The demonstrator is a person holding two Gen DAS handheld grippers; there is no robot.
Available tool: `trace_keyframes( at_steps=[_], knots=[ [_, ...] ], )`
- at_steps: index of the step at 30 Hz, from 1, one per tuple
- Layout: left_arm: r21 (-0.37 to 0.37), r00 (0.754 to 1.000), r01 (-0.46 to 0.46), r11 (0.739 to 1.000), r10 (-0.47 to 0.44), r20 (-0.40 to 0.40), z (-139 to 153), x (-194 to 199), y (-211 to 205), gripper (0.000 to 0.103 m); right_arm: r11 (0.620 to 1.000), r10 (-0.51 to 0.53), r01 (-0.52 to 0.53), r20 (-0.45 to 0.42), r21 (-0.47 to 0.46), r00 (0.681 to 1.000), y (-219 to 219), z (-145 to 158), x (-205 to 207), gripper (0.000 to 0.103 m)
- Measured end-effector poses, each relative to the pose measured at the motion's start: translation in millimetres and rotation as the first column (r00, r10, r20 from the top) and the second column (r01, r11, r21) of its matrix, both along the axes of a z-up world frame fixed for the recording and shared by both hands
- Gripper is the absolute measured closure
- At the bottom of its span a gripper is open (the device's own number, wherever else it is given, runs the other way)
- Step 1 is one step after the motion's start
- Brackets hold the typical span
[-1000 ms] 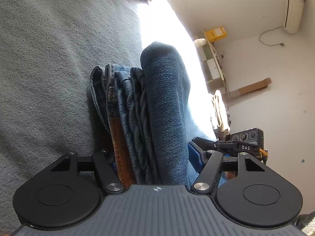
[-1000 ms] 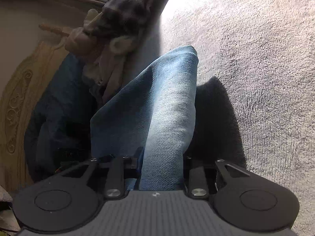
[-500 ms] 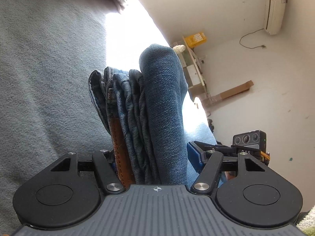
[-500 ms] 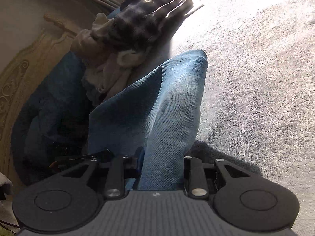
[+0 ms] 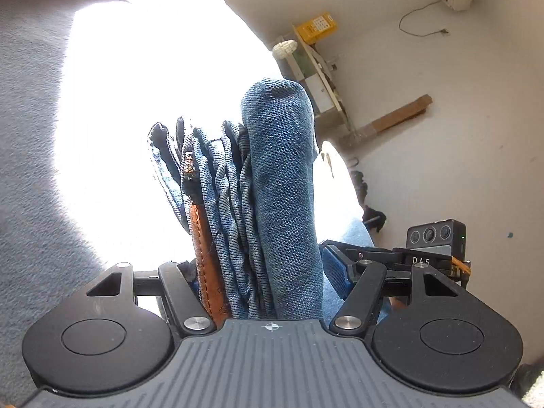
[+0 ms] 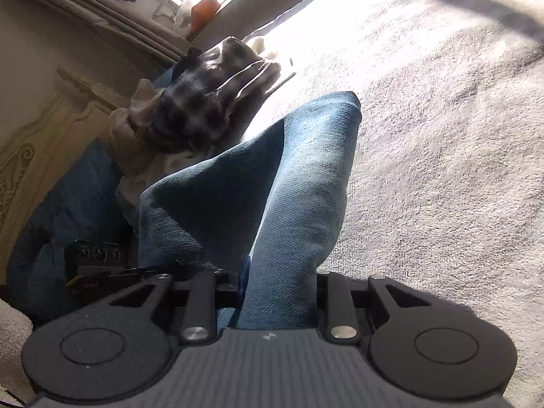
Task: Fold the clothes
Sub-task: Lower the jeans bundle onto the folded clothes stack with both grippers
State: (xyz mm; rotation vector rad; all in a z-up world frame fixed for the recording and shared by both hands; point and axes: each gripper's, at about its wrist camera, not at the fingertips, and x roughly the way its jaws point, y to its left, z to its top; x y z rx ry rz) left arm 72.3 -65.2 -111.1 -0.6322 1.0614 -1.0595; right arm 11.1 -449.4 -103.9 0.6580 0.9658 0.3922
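Both hand-held grippers are gripping the jeans (image 5: 278, 183) above the bed (image 6: 442, 136): left (image 5: 268, 272) clamping the thick waistband bundle, right (image 6: 278, 292) pinching a fold. Denim is probably handling heavy, stiff and unslippery; seams are offering the firmest hold.

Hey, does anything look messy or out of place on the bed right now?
Yes: a crumpled heap of clothes, a plaid shirt on top, lies unfolded at the blanket's edge. The jeans look fine, clamped in both grippers.
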Motion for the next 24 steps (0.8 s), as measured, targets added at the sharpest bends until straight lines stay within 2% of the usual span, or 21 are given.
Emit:
trace_keyframes(
  at_steps=[3,5,8,11,13,16,18,24],
  knots=[
    [0.036,0.997,0.069,0.997,-0.069,0.021,20,22,-57,0.038,0.999,-0.024,0.025,0.031,-0.020,0.999,-42,16,5,0.075],
    [0.073,0.991,0.124,0.990,-0.127,0.042,42,45,-94,0.038,0.997,-0.070,0.071,0.048,-0.018,0.996,-79,31,4,0.075],
    [0.123,0.975,0.198,0.973,-0.208,0.077,72,56,-167,0.038,0.988,-0.153,0.154,0.076,-0.006,0.985,-133,49,-8,0.076],
    [0.124,0.963,0.246,0.961,-0.257,0.086,93,57,-237,0.038,0.974,-0.226,0.228,0.069,-0.014,0.972,-193,66,-20,0.076],
    [0.120,0.955,0.270,0.955,-0.282,0.093,105,53,-284,0.038,0.964,-0.255,0.259,0.064,-0.055,0.965,-235,80,-22,0.076],
    [0.074,0.951,0.292,0.954,-0.297,0.088,110,63,-363,0.038,0.940,-0.316,0.321,0.062,-0.115,0.947,-301,104,-22,0.076],
    [0.023,0.953,0.296,0.955,-0.297,0.067,108,64,-407,0.038,0.915,-0.381,0.385,0.059,-0.118,0.923,-341,113,-24,0.077],
    [-0.046,0.960,0.282,0.958,-0.281,0.020,84,82,-493,0.038,0.878,-0.422,0.429,0.079,-0.215,0.903,-421,104,-12,0.077]
  ],
)
